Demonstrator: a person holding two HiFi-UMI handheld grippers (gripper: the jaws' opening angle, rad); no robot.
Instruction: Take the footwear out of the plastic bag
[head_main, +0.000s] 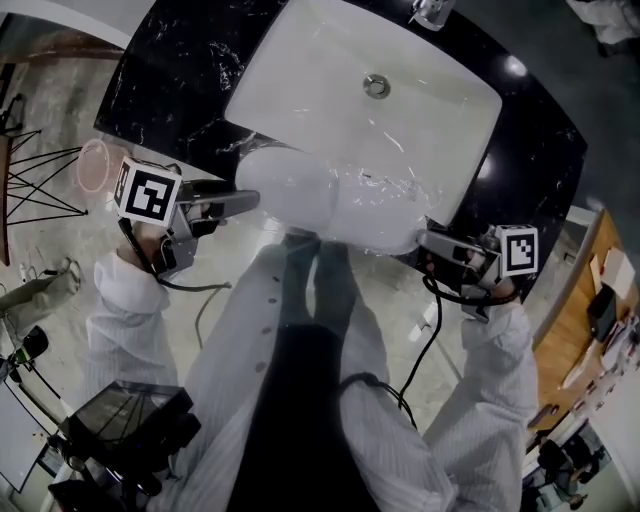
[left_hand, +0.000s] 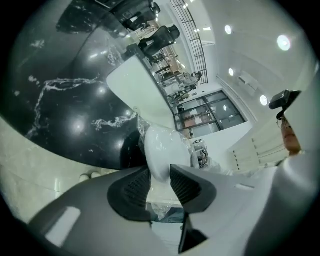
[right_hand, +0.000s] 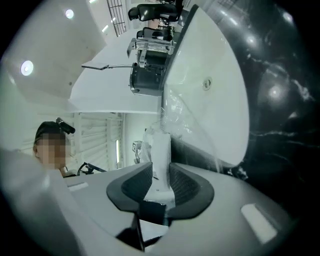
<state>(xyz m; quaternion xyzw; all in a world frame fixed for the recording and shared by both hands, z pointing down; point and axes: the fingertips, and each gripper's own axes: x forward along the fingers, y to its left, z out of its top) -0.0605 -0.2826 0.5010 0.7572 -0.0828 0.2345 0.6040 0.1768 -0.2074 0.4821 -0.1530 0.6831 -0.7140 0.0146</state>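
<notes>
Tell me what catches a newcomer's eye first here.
White footwear wrapped in a clear plastic bag spans the middle of the head view, clamped at one end by the left gripper and at the other by the right gripper. Behind it, a bright white sink sits in a glossy black marbled counter.

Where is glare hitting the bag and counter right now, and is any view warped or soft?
Head view: fairly sharp, with glints on the plastic bag and a bright lamp spot on the black counter. Left gripper view: heavy fisheye bending, lamp reflections on the counter. Right gripper view: same bending, near jaws slightly soft, white sink evenly lit.
</notes>
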